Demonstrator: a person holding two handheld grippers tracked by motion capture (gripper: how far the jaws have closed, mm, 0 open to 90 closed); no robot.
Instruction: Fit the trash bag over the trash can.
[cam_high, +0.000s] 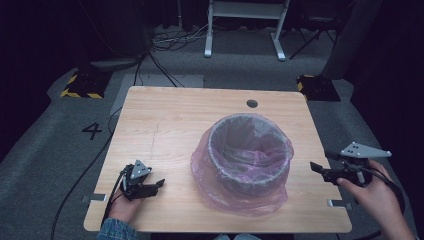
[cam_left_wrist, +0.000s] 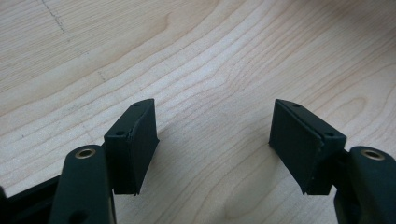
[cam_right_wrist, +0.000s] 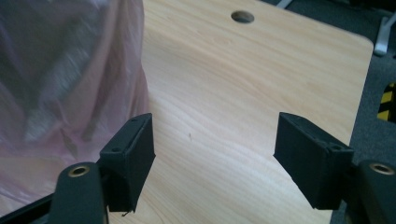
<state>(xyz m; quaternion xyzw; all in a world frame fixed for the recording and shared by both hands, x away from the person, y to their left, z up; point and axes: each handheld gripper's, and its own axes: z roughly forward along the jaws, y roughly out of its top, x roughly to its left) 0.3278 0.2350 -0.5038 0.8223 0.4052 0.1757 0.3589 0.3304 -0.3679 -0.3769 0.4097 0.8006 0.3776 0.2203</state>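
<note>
Two hand-held grippers are sitting at the near corners of the work surface I am watching. That surface is a light wood-grain rectangular tabletop (cam_high: 165, 120) with rounded corners and a round cable hole (cam_high: 252, 103) near its far edge. I am seeing the left gripper (cam_high: 150, 187) resting low over the near-left part of the tabletop with its jaws standing wide apart and nothing between them; the left gripper view shows bare wood grain under them. I am seeing the right gripper (cam_high: 320, 170) hovering at the right edge, jaws likewise spread and empty, with the grey three-cornered plate (cam_high: 364, 150) on top. A round grey bin lined with a translucent pink plastic bag (cam_high: 247, 160) is standing right of centre on the tabletop, the bag draping over the rim and pooling on the wood; in the right gripper view it is lying just beside the left jaw, apart from it. Around the table, grey carpet (cam_high: 45, 150) is carrying a painted number 4 (cam_high: 92, 131), black cables (cam_high: 160, 67), two yellow-and-black striped blocks (cam_high: 80, 85), and a white frame's legs (cam_high: 245, 25) beyond.
</note>
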